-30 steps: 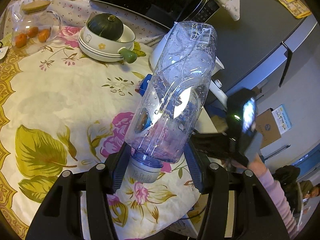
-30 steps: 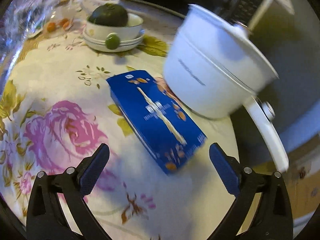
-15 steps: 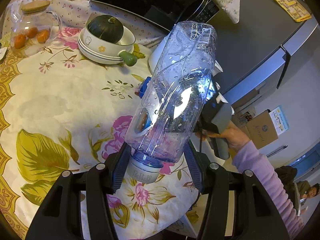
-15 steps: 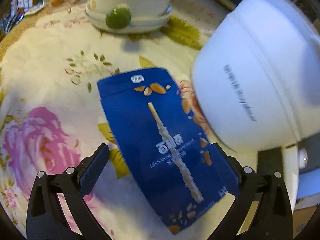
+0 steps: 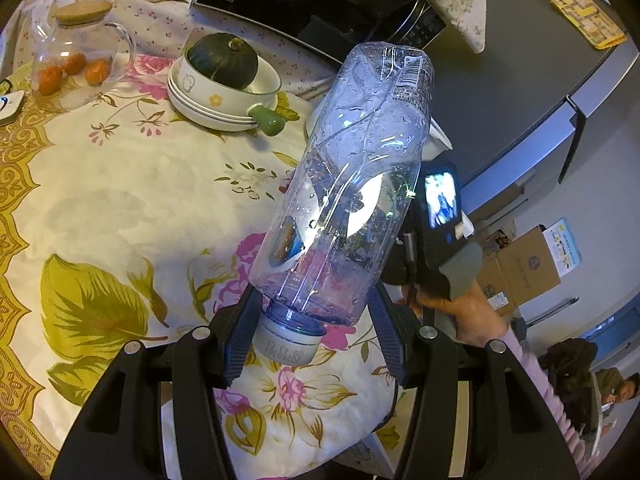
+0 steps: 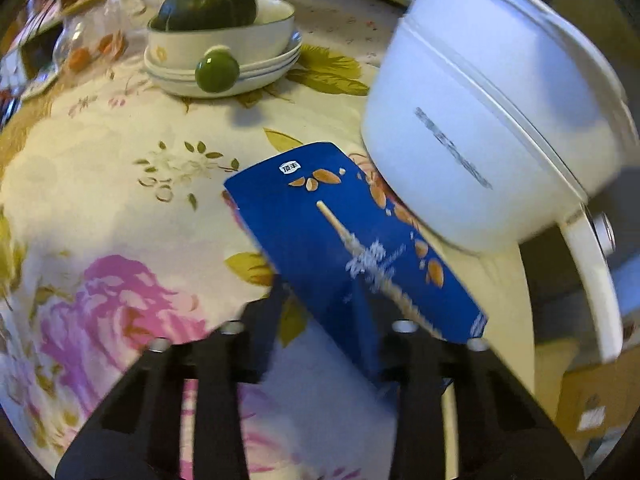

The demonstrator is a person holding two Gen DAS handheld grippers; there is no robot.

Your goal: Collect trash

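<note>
your left gripper (image 5: 314,334) is clamped on the clear plastic bottle (image 5: 352,184), cap toward you, above the tablecloth (image 5: 132,208) — your right gripper (image 6: 320,312) is closing on the blue snack box (image 6: 344,240) beside the white pot (image 6: 488,120).

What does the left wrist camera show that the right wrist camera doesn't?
Only the left wrist view: the left claw holding a clear plastic bottle cap-down, and a microwave.

Only the right wrist view: the right claw closing on a blue snack box, whose near end sits between its jaws.

Both: the dark green squash in a bowl on the floral tablecloth.
</note>
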